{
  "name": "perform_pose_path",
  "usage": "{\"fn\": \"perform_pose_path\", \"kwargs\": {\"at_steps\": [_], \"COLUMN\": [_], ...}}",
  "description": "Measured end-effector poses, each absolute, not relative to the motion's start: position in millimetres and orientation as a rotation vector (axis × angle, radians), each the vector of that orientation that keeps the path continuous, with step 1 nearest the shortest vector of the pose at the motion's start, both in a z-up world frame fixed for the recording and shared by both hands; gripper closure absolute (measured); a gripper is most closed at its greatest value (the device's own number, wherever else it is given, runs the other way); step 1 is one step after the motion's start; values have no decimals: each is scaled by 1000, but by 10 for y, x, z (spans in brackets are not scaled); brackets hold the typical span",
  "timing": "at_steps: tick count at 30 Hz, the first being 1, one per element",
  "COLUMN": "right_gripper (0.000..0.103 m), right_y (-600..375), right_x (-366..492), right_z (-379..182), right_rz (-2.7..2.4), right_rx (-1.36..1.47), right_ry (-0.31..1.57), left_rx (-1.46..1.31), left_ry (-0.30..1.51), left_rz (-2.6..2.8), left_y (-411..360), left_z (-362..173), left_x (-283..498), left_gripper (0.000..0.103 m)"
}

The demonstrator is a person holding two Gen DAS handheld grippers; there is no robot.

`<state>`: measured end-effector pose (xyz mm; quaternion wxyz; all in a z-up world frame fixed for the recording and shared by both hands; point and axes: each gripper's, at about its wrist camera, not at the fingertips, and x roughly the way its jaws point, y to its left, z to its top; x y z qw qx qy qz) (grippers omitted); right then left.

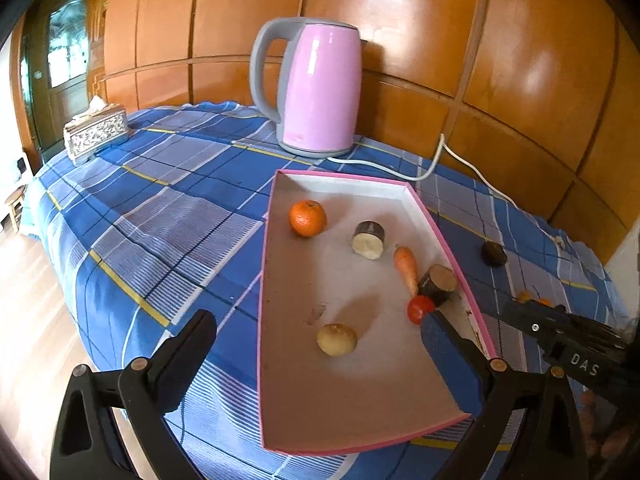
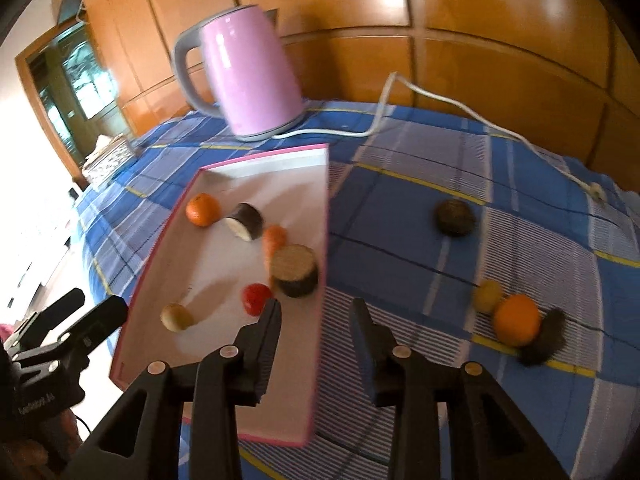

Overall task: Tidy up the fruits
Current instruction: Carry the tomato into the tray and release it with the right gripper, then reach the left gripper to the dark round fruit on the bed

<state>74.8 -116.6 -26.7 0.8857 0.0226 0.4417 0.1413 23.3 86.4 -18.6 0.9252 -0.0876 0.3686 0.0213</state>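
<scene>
Nearest in the left wrist view: left gripper (image 1: 318,330), jaws spread wide and holding nothing, one finger over the blue checked tablecloth (image 1: 160,208), the other over the near right part of the pink-rimmed tray (image 1: 266,320). In the right wrist view: right gripper (image 2: 316,312), jaws parted and empty, straddling the tray's right rim, one finger inside near the red tomato (image 2: 256,298), the other outside above the cloth. Inside the tray, nearest first: pale yellowish round fruit (image 1: 337,339) alone near the middle; tomato just ahead of the blue-padded finger tip; dark-skinned cut stump (image 1: 438,283) against the right wall, touching or almost touching the tomato; carrot (image 1: 406,270) lying beside that stump; second cut piece (image 1: 369,240) with pale face turned toward the camera; orange mandarin (image 1: 307,218) farthest in, toward the left wall. Outside the tray, to the right on the cloth: blurred cluster of a small yellow fruit (image 2: 487,295), an orange (image 2: 516,320) and a dark item (image 2: 546,336), close together, contact hard to judge through the blur; farther back, a dark round piece (image 2: 455,218) well apart from them. Beyond the tray: pink kettle (image 1: 316,88) upright with white cord (image 1: 440,160) trailing right; tissue box (image 1: 96,134) at the far left corner; wooden panelling (image 1: 440,40) behind.
</scene>
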Motion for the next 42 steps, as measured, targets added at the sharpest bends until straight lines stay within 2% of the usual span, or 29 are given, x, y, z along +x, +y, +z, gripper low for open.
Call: {"fn": "perform_pose_path", "kwargs": {"at_steps": [29, 42], "right_gripper": [67, 67], "right_y": [-2802, -3051], "right_x": [128, -46], "right_z": [-650, -753], "right_rz": [-192, -266], "right_rx": [205, 203], "right_ry": [936, 935], "left_rx": [68, 119], "left_ry": [721, 804], "left_rz": [-236, -451], "left_y": [-77, -743], "left_z": [-20, -34], "left_x": [226, 373], "left_gripper": [0, 0]}}
